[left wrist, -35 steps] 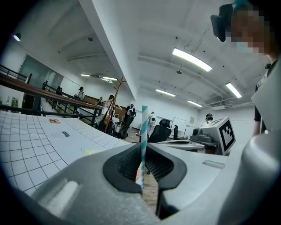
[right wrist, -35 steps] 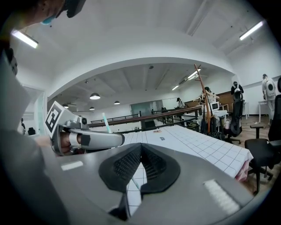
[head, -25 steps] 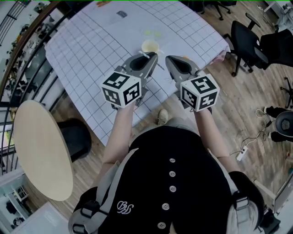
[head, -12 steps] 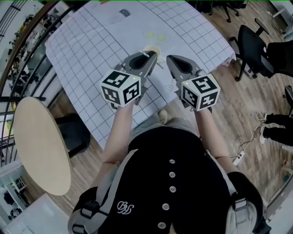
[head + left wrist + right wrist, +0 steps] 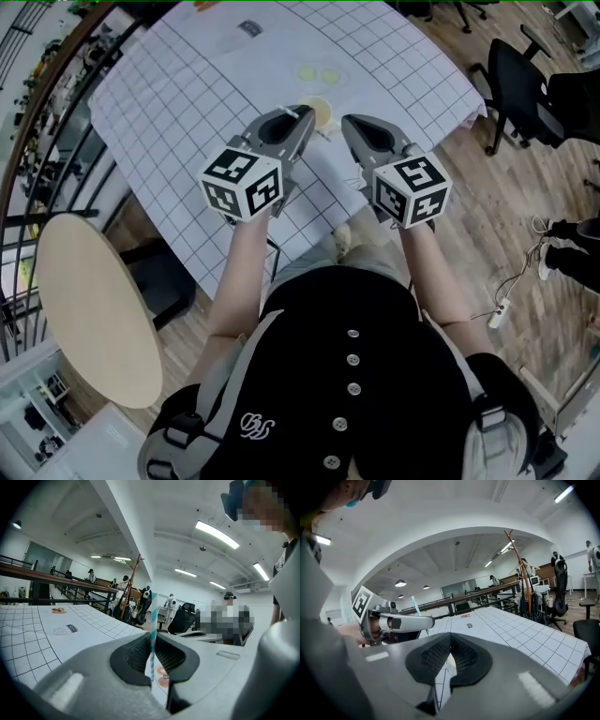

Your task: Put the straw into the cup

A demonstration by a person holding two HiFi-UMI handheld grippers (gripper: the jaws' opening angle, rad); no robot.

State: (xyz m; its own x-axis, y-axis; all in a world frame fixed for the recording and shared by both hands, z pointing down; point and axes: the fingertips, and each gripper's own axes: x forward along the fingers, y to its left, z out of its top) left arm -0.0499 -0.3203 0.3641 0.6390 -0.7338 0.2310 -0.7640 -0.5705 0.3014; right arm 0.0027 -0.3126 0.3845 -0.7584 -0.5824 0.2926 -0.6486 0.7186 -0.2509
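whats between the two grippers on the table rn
Head view: bare checked tablecloth lies between the left gripper and right gripper; the cup sits at the gap's far end.

straw (image 5: pixel 153 620): teal-white stripes | tablecloth (image 5: pixel 178 84): white, black grid | cup (image 5: pixel 321 112): cream

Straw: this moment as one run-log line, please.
left gripper: shut on straw, straw upright | right gripper: jaws together | cup: on table, just beyond left gripper's tip

Two tongs (image 5: pixel 302 114) (image 5: pixel 349 122), one straw (image 5: pixel 153 620), one cup (image 5: pixel 323 113).
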